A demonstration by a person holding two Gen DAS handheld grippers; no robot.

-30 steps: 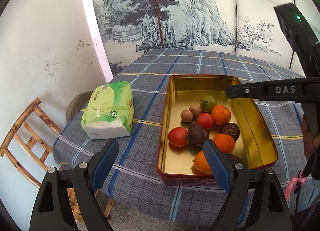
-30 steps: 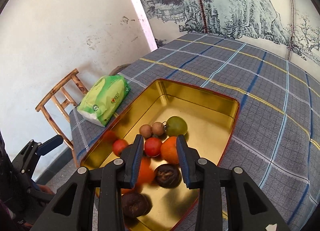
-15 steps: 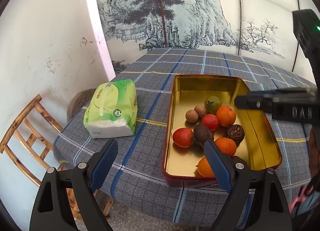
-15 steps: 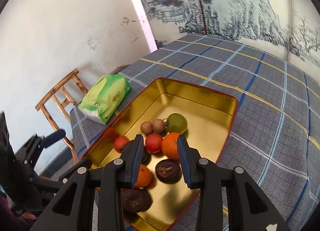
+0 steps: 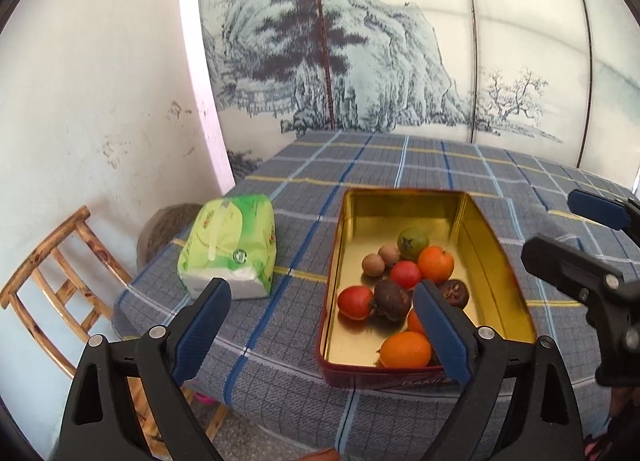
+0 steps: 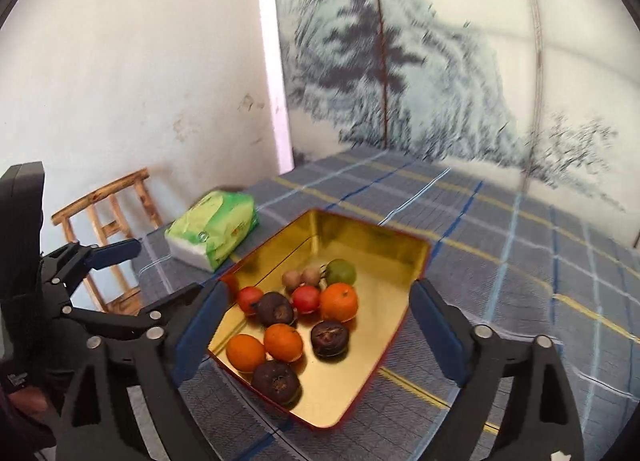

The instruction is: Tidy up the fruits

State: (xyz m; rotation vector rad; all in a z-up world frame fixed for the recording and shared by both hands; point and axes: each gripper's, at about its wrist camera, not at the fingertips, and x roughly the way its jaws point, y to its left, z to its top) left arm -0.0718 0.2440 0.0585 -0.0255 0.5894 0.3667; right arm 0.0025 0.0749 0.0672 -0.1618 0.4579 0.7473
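Ahead of both grippers, left [image 5: 320, 325] and right [image 6: 316, 325], jaws opening, nothing between: fruits [image 6: 300, 321] clustered in gold tin [image 6: 372, 237]. Light, round, roll-prone, bruisable; grip gently across the widest middle.

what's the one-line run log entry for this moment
left gripper: opening, empty | right gripper: opening, empty | fruits: all in gold tin | tissue pack: beside tin
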